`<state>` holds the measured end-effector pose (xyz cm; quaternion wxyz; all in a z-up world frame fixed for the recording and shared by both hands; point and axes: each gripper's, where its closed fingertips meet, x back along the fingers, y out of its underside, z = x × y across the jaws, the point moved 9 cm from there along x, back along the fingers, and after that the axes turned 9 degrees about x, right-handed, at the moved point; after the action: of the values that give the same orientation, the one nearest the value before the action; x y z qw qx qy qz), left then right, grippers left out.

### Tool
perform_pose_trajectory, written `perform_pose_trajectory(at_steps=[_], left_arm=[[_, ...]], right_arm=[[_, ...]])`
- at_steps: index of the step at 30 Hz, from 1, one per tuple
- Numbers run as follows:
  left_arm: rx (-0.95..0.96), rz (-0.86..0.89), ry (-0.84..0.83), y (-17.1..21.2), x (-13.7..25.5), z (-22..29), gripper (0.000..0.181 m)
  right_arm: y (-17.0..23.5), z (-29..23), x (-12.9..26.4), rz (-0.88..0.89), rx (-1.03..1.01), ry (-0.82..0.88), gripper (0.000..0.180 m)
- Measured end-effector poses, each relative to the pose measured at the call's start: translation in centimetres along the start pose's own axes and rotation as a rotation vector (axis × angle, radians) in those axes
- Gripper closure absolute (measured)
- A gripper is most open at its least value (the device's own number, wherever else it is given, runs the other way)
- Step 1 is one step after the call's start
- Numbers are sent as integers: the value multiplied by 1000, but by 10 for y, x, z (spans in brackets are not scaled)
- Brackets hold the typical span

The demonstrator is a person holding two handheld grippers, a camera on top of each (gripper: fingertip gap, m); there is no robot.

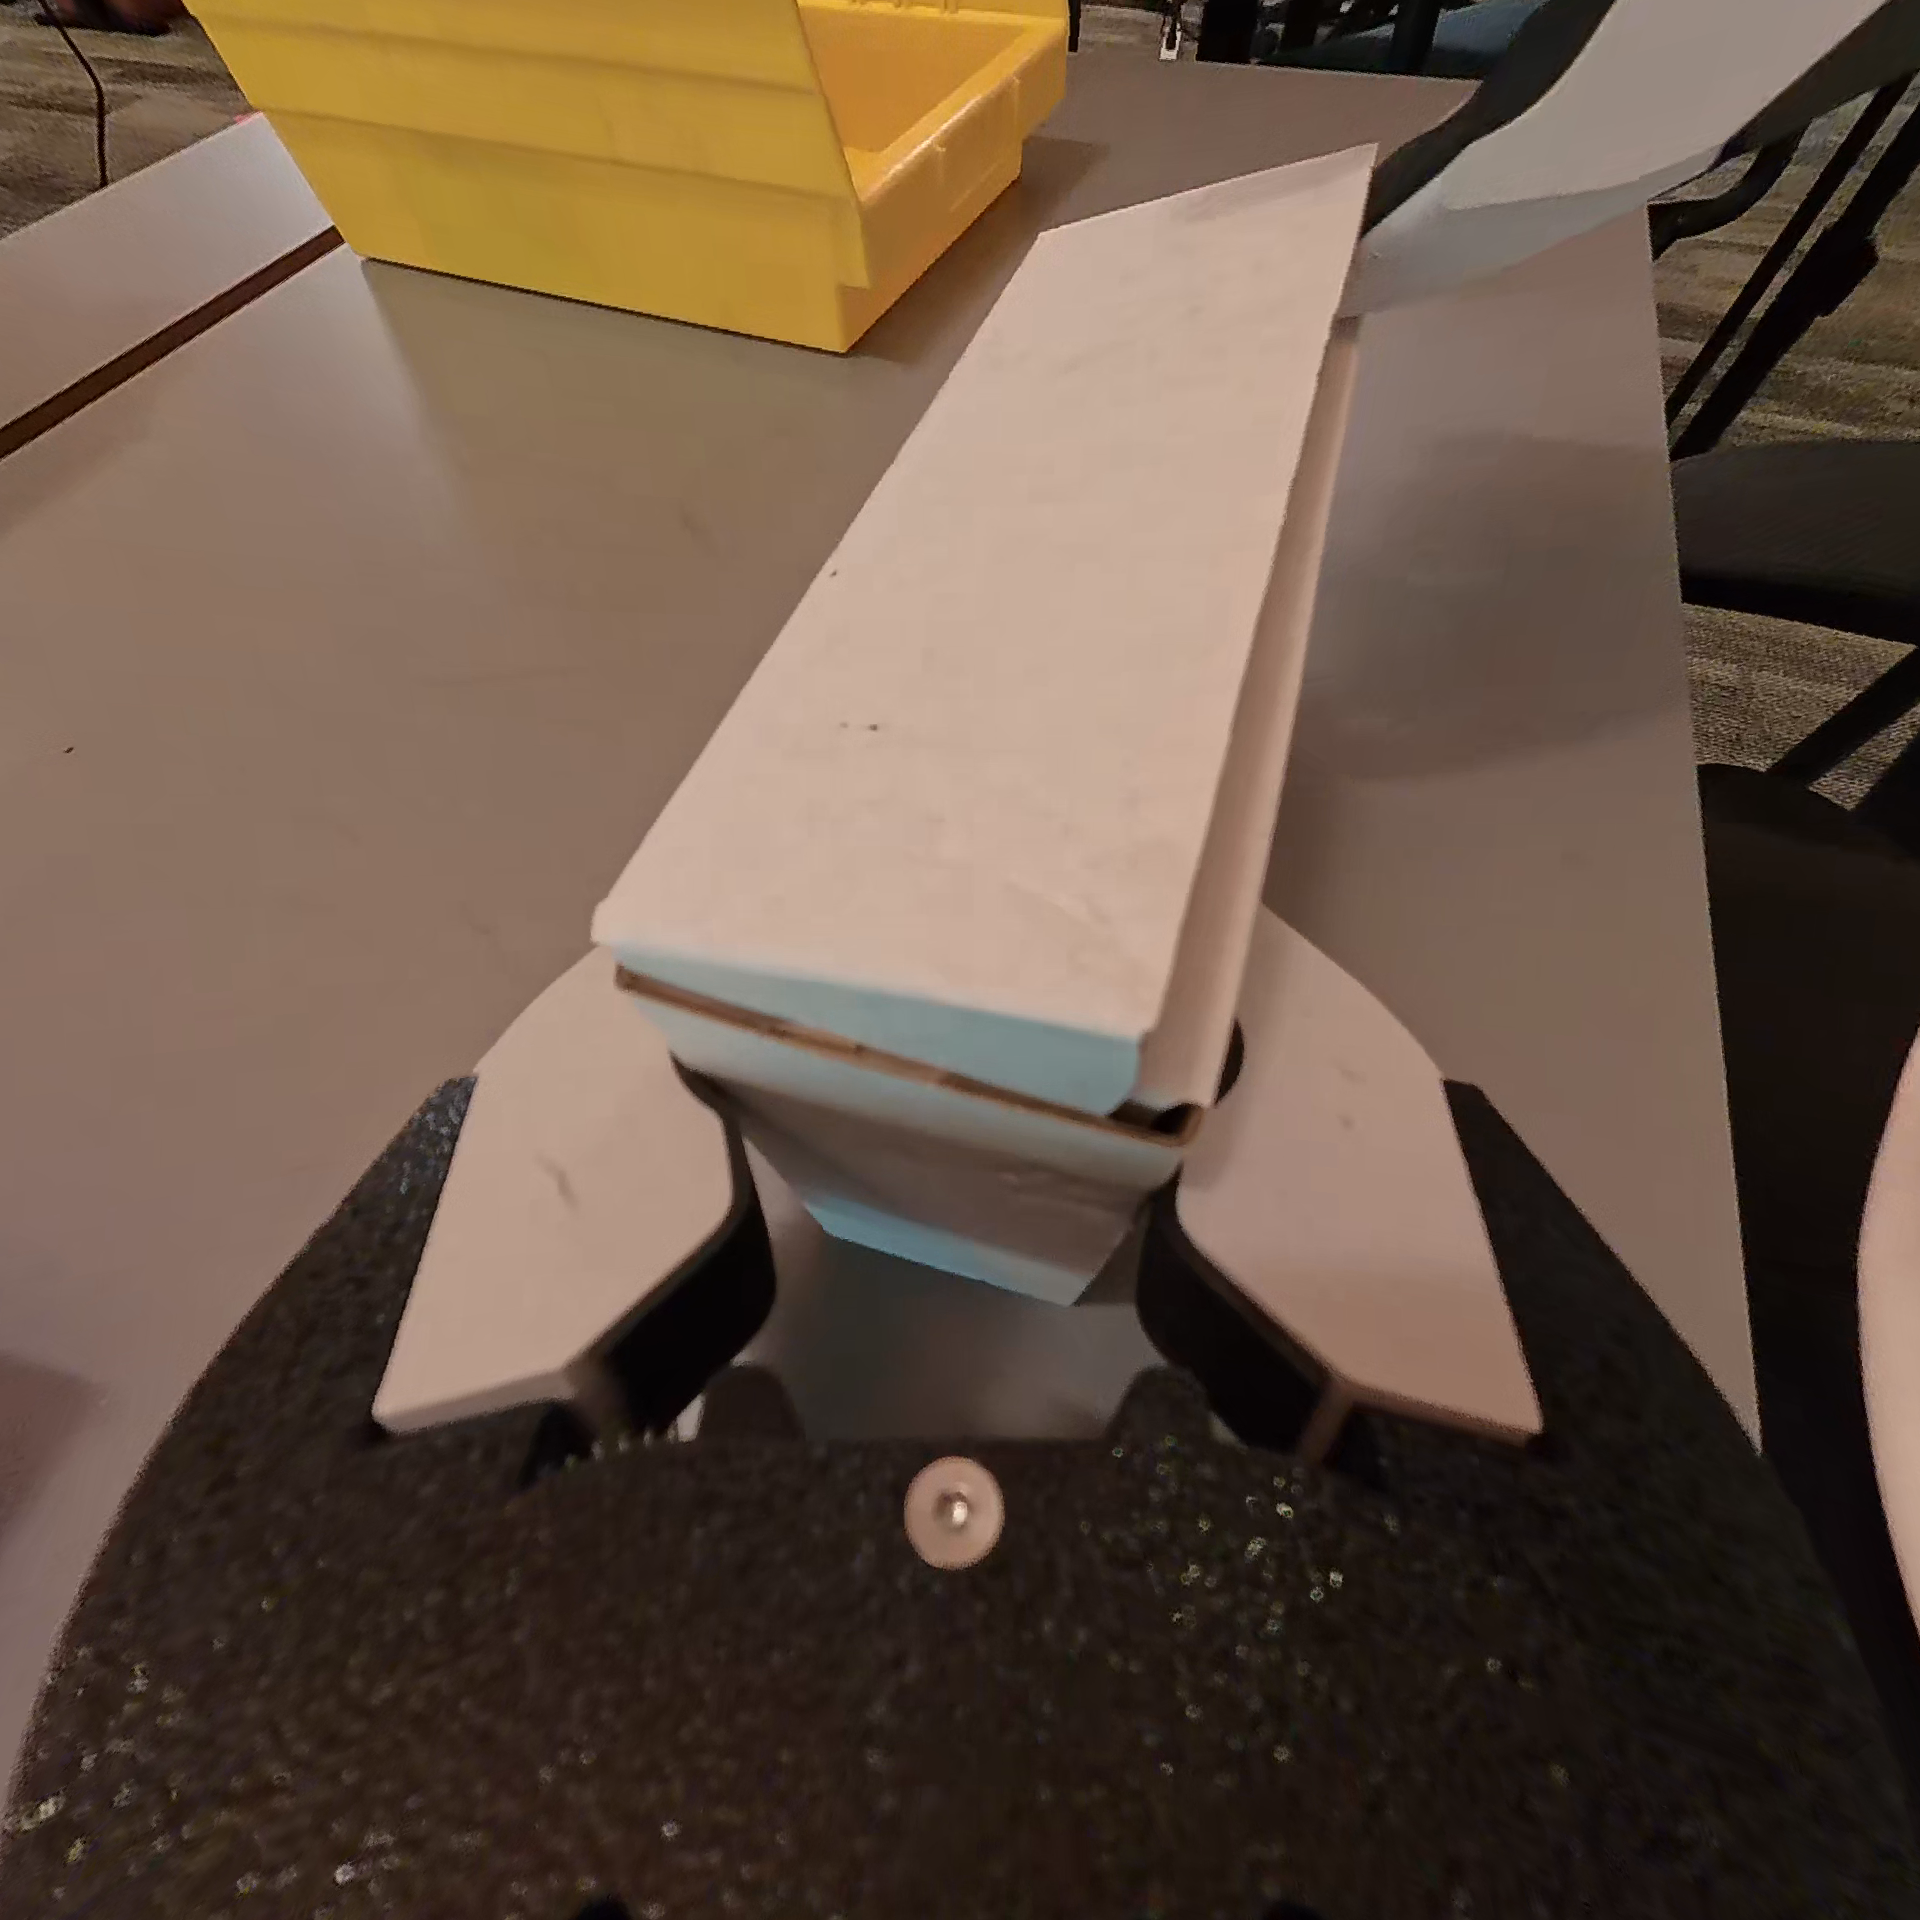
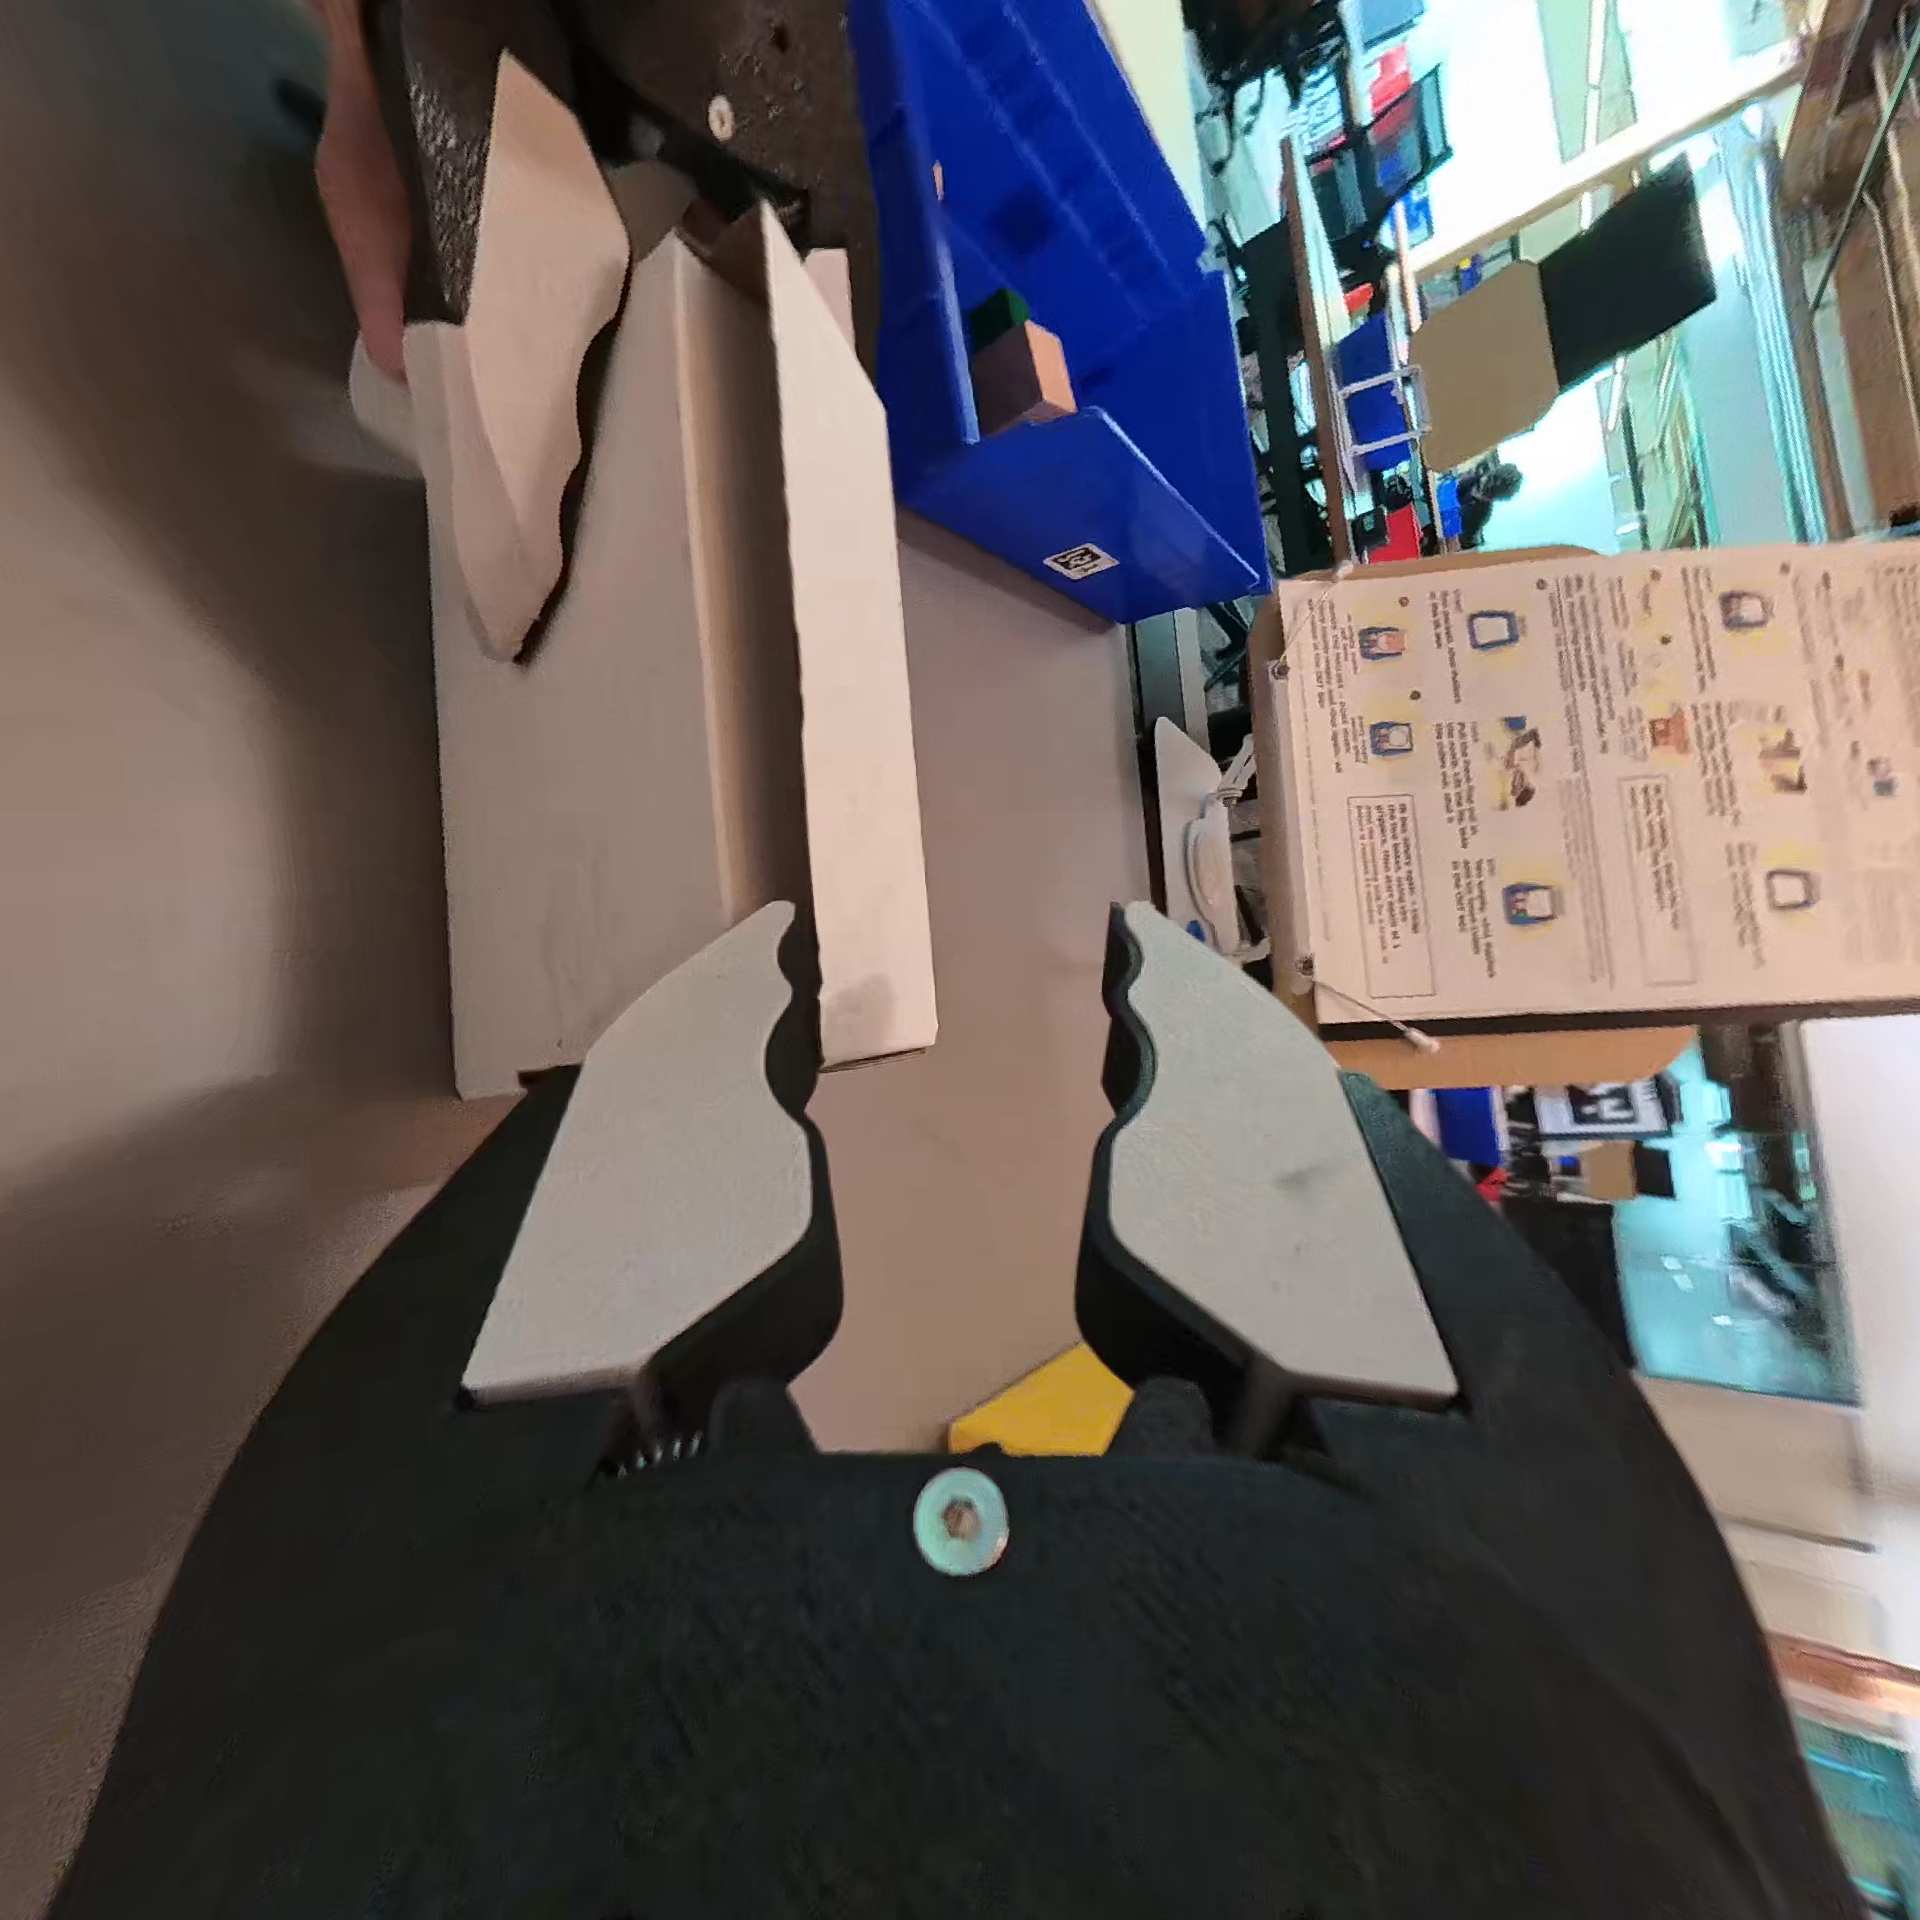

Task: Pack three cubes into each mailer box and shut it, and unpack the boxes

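A long white mailer box [image 1: 987,623] with its lid down lies lengthwise in front of my left gripper [image 1: 940,1039], which is shut on the box's near end. The lid's right edge sits slightly ajar. In the right wrist view, which is turned sideways, the same box [image 2: 582,779] shows with the left gripper [image 2: 644,239] clamped on its far end. My right gripper [image 2: 956,925] is open and empty at the box's near end, and its left finger [image 2: 665,1143] is close against the box corner. Some cubes [image 2: 1023,374] lie in a blue bin [image 2: 1091,499].
A yellow bin [image 1: 623,156] stands on the grey table [image 1: 312,623] beyond the box; a corner of it [image 2: 1039,1403] shows between my right fingers. A white chair [image 1: 1558,156] is past the table's right edge. A cardboard board with a printed sheet [image 2: 1558,790] stands behind the table.
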<state>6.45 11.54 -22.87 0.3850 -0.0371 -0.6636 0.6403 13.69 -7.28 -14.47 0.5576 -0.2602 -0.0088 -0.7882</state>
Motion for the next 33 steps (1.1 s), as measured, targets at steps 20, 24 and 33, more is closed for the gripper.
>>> perform_pose_trajectory(at_steps=[20,24,33], left_arm=[[-5,-9,-115,0,-2,-7,95],[-6,-7,-105,-1,-3,-7,95],[96,77,-115,-8,-6,-6,78]], right_arm=[[-6,18,-23,-161,-122,-135,171],[-12,9,-23,-180,185,-76,173],[-11,-3,-29,-224,216,-72,176]])
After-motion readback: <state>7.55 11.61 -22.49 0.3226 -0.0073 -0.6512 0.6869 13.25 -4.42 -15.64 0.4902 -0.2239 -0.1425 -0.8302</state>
